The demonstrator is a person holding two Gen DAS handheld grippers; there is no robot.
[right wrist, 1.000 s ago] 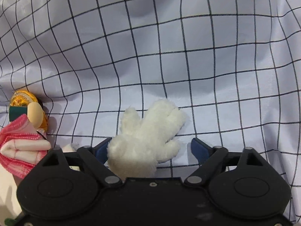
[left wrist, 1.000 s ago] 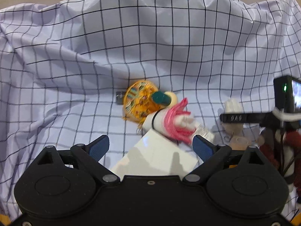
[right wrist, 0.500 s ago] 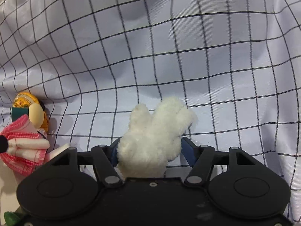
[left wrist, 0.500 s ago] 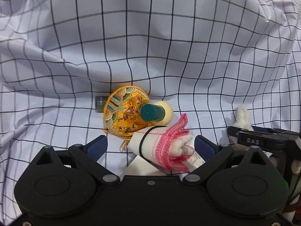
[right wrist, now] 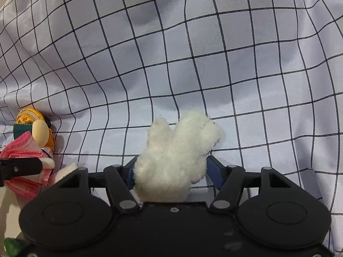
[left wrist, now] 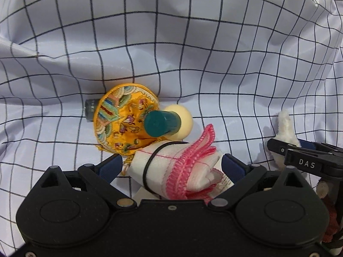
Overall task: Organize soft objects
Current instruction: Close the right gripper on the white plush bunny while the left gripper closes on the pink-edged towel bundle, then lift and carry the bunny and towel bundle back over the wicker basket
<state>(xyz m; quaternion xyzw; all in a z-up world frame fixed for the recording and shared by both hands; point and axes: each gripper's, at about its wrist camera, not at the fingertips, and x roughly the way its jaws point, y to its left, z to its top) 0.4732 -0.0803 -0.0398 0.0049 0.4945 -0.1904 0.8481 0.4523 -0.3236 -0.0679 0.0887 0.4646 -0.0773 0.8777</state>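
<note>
A rolled white cloth with pink edging (left wrist: pixel 182 167), bound by a black band, lies between the fingers of my left gripper (left wrist: pixel 171 165), which is open; small gaps show at both blue pads. The same roll appears at the left of the right wrist view (right wrist: pixel 23 167). My right gripper (right wrist: pixel 170 167) is shut on a fluffy white plush toy (right wrist: pixel 178 150), its pads pressing into the fur. The plush's tip (left wrist: pixel 285 126) and a right finger (left wrist: pixel 304 160) show at the right of the left wrist view.
A yellow embroidered pouch (left wrist: pixel 122 117), a teal-capped piece (left wrist: pixel 163 123) with a cream ball (left wrist: pixel 184 115) and a small grey cylinder (left wrist: pixel 90 109) lie just beyond the roll. Wrinkled white checked fabric (left wrist: pixel 193 42) covers everything. A white card (left wrist: pixel 139 190) lies under the roll.
My left gripper moved forward and down until the cloth roll came between its fingers. My right gripper closed on the white plush toy and kept its hold.
</note>
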